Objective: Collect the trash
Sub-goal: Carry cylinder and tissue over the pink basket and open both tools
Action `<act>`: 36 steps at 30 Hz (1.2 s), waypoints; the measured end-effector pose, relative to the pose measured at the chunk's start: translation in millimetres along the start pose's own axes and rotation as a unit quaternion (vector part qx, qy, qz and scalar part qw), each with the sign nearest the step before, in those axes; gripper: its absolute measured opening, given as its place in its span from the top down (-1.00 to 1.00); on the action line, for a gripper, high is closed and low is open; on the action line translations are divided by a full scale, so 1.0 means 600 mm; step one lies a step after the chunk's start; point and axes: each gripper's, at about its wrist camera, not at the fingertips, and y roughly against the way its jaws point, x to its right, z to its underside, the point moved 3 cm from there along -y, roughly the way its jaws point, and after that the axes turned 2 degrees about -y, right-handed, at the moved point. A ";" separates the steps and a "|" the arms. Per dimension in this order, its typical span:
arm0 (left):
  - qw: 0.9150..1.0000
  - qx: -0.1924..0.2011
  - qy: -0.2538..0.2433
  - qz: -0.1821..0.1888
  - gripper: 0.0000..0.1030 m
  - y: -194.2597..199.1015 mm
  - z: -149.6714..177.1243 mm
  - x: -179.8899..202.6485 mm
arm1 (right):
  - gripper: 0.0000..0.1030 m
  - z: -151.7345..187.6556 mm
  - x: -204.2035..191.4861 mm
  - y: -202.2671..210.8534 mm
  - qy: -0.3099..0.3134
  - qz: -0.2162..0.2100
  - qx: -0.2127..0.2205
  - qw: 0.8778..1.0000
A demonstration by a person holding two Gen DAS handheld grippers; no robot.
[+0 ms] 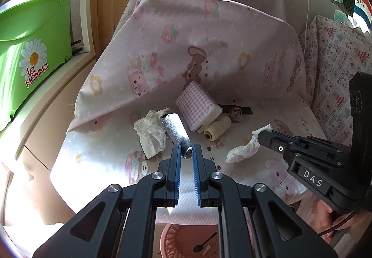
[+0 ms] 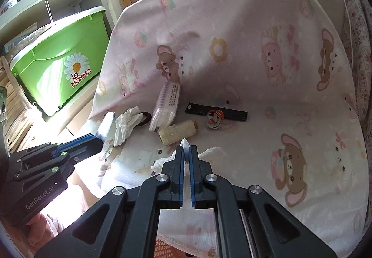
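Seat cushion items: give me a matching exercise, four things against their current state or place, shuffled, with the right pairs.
Things:
1. silver-wrapped roll
2. crumpled tissue
3. cream thread spool
4. checked tissue pack

States:
A. lying loose on the cushion
B. pinched in the right claw
C. leaning against the backrest
D. gripped at its end by the left claw

Pairs: 1-D, 2-B, 3-A, 4-C

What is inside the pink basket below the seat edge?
In the left wrist view, the pink basket holds a dark spoon and a small pale scrap. The left tongs cover the rest of its inside.
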 end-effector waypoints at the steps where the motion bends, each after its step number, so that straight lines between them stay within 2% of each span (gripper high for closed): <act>1: 1.000 -0.001 0.000 0.002 0.82 0.001 0.000 0.001 | 0.90 0.002 0.005 0.003 -0.005 0.001 -0.002 1.000; 10: 1.000 0.023 -0.021 -0.002 0.82 0.025 0.002 0.014 | 0.90 0.008 0.000 0.052 0.016 0.001 0.014 1.000; 15: 1.000 0.018 -0.015 0.010 0.82 0.031 0.005 0.018 | 0.90 0.014 -0.020 0.079 0.038 -0.005 0.024 0.999; 20: 1.000 0.016 -0.026 0.005 0.82 0.046 0.014 0.025 | 0.90 0.024 -0.044 0.111 0.055 -0.018 0.033 0.998; 23: 0.999 -0.010 -0.043 -0.010 0.82 0.034 0.037 0.031 | 0.90 0.036 -0.052 0.131 0.058 -0.020 0.036 0.998; 25: 0.999 -0.030 -0.036 0.004 0.82 0.031 0.052 0.032 | 0.90 0.048 -0.053 0.141 0.048 -0.026 0.029 0.998; 31: 0.999 -0.027 -0.035 0.025 0.82 0.056 0.069 0.042 | 0.90 0.087 -0.065 0.152 0.065 -0.018 0.009 0.998; 33: 0.998 -0.048 -0.021 0.043 0.82 0.051 0.078 0.039 | 0.90 0.096 -0.069 0.148 0.065 -0.022 -0.003 0.998; 36: 0.994 -0.100 -0.009 0.049 0.82 0.022 0.095 0.034 | 0.90 0.111 -0.076 0.126 0.063 -0.025 -0.034 0.997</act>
